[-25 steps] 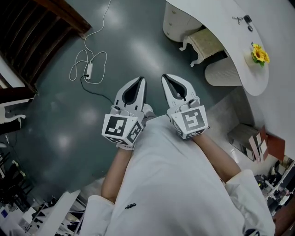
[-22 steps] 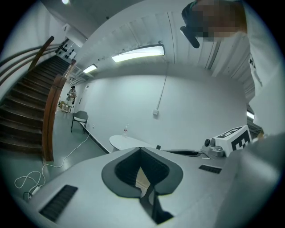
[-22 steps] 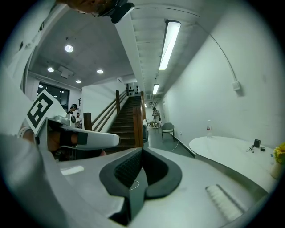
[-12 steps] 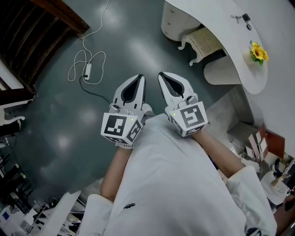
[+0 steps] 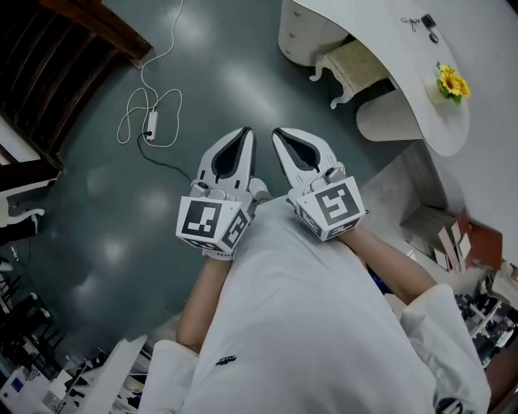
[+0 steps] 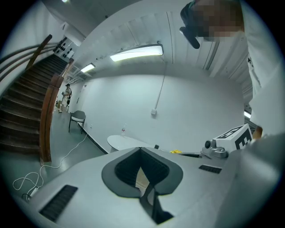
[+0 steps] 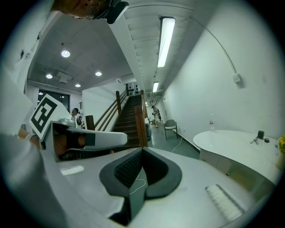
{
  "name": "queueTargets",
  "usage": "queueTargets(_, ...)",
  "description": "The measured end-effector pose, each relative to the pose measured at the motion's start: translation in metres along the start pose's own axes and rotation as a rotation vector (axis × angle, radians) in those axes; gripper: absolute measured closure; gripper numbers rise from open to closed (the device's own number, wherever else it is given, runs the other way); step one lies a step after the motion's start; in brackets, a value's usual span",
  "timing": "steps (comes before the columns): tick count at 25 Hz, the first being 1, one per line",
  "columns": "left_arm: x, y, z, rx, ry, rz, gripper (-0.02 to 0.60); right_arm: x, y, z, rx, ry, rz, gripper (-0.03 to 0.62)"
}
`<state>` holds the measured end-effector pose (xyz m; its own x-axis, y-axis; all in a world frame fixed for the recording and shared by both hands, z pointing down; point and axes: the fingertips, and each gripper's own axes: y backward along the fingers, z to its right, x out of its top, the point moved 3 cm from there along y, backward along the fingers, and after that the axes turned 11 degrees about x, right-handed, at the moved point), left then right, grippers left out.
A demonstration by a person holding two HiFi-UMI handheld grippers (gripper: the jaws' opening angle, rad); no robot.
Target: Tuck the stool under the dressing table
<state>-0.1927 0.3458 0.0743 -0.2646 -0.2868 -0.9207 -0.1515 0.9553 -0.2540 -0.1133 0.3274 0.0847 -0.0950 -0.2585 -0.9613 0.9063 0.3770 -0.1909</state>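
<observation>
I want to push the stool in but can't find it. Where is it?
Find the big white dressing table with the curved top and yellow flowers, at the upper right. At its edge, between a drawer cabinet and a ribbed round stand, is the stool. Only it has a cream cushion and curly white legs.

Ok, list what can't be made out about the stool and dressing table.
Stool: head view, far side hidden under the dressing table top.
Small items on the tabletop: head view, too small to name.
Dressing table's far end: right gripper view, cut off by the picture's edge.
</observation>
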Motion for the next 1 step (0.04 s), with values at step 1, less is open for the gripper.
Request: queueTargets(1,-0.0007,0.0015,0.0003,0.000,0.000,-0.001,0.572,-0.0005,0.0008,-0.0008,0.001,-0.001,-0.002,0.583)
